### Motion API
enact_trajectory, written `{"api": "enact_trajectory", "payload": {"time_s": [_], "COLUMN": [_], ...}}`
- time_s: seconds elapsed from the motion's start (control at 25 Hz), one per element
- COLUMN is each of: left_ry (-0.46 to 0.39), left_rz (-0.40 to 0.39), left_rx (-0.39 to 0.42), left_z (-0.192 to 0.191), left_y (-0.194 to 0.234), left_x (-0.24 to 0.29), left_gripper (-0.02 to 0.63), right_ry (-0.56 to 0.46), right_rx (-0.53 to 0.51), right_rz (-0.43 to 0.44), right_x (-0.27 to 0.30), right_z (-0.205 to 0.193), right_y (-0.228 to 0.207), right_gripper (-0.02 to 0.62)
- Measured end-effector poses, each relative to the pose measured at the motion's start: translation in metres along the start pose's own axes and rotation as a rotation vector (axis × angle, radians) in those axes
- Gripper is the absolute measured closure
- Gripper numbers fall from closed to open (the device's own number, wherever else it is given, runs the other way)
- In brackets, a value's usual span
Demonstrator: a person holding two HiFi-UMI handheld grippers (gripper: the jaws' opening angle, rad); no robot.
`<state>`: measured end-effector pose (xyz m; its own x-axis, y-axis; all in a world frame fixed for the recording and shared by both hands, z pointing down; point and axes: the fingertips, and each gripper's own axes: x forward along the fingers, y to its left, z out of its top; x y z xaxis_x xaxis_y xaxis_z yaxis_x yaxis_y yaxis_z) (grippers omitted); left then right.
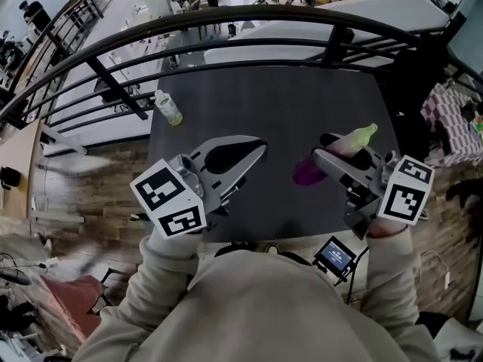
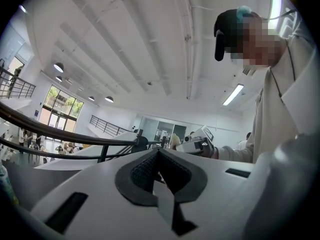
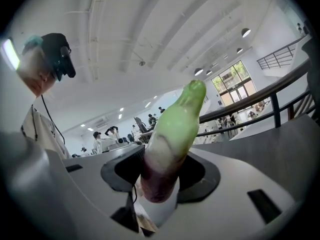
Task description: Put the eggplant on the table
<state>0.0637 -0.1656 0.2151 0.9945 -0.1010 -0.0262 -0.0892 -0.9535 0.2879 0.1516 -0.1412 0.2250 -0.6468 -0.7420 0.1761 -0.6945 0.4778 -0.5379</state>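
Note:
The eggplant (image 1: pixel 349 143) is purple at one end and pale green at the stem end. My right gripper (image 1: pixel 332 151) is shut on it and holds it over the right side of the dark table (image 1: pixel 287 96). In the right gripper view the eggplant (image 3: pixel 170 139) sticks up and forward from between the jaws of the right gripper (image 3: pixel 160 171), which press on its purple end. My left gripper (image 1: pixel 253 151) hovers over the table's near left part. Its jaws meet at the tips with nothing between them, as the left gripper view also shows of the left gripper (image 2: pixel 159 153).
A clear plastic bottle (image 1: pixel 167 108) lies at the table's far left corner. A black curved railing (image 1: pixel 226 21) runs behind the table, with a lower hall beyond it. A small device with a screen (image 1: pixel 336 256) hangs near the table's front edge.

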Motion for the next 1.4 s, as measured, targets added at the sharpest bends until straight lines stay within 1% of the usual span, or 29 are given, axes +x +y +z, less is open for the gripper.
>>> {"api": "enact_trajectory", "payload": {"time_s": [0.16, 0.36, 0.56, 0.76, 1.08, 1.4], "left_ry": [0.002, -0.017, -0.033, -0.029, -0.014, -0.027], "left_rz": [-0.008, 0.015, 0.057, 0.053, 0.072, 0.097], "left_rx": [-0.006, -0.022, -0.028, 0.003, 0.009, 0.022], "left_z": [0.001, 0.001, 0.008, 0.021, 0.021, 0.030], "left_y": [0.026, 0.037, 0.056, 0.060, 0.061, 0.068], "left_x": [-0.015, -0.021, -0.017, -0.005, 0.001, -0.007], "left_gripper": [0.600, 0.600, 0.600, 0.600, 0.600, 0.600], "right_ry": [0.013, 0.049, 0.073, 0.081, 0.090, 0.091], "right_rx": [-0.013, -0.015, -0.035, -0.052, -0.060, -0.071], "right_rz": [-0.005, 0.007, 0.033, 0.063, 0.103, 0.132], "right_x": [0.030, 0.041, 0.054, 0.062, 0.068, 0.079], "right_z": [0.006, 0.002, 0.017, 0.036, 0.043, 0.050], "right_y": [0.001, -0.003, -0.010, -0.019, -0.023, -0.017], "right_gripper": [0.399, 0.399, 0.399, 0.399, 0.399, 0.399]}}
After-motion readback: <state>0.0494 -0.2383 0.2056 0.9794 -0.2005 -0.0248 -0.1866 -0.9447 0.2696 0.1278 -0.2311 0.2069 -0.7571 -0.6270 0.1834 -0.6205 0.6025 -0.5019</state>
